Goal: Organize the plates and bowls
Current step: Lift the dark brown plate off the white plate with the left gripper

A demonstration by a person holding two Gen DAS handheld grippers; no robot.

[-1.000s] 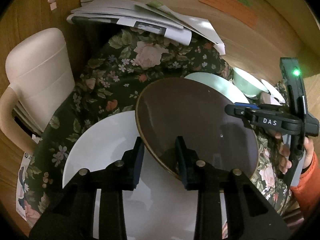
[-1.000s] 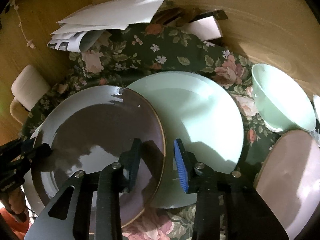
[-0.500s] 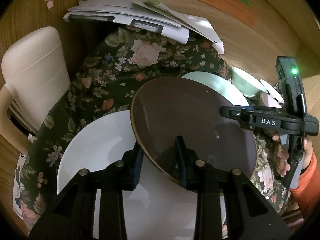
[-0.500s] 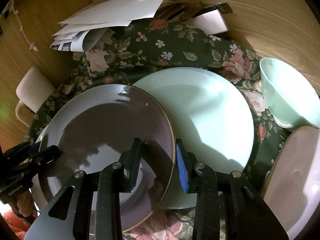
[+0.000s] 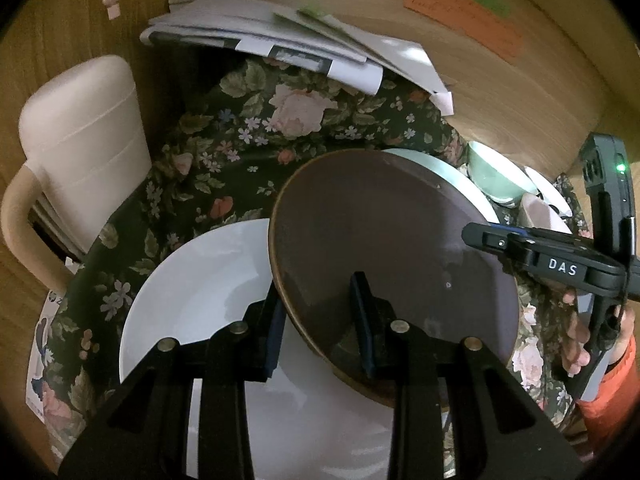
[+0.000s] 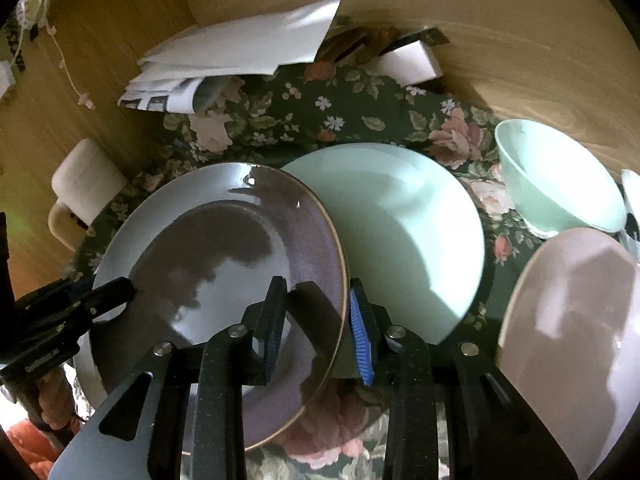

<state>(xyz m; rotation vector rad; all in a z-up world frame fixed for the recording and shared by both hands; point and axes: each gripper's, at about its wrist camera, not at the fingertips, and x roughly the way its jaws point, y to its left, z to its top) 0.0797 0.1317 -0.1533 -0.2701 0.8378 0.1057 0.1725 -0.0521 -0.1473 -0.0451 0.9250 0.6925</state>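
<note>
Straddling opposite rims of the brown plate point(image 5: 384, 240), left claw point(image 5: 320, 320) and right claw point(image 6: 318, 328) both grasp it.

Brown plate point(image 6: 224, 264): dark brown glaze, thin gold-tan rim. White plate point(image 5: 200, 288): plain white. Large plate point(image 6: 408, 232): pale mint green. Bowl point(image 6: 560, 184): same mint. Pink plate point(image 6: 572, 328): dusty pink. Cloth point(image 5: 224, 160): dark green with pink roses, small white flowers, green leaves. Desk point(image 6: 520, 60): light wood grain. Papers point(image 5: 288, 40): white with black print. Chair point(image 5: 80, 136): cream. Notes point(image 5: 464, 12): orange, green. Both grippers: black, blue pads point(image 6: 360, 344).
</note>
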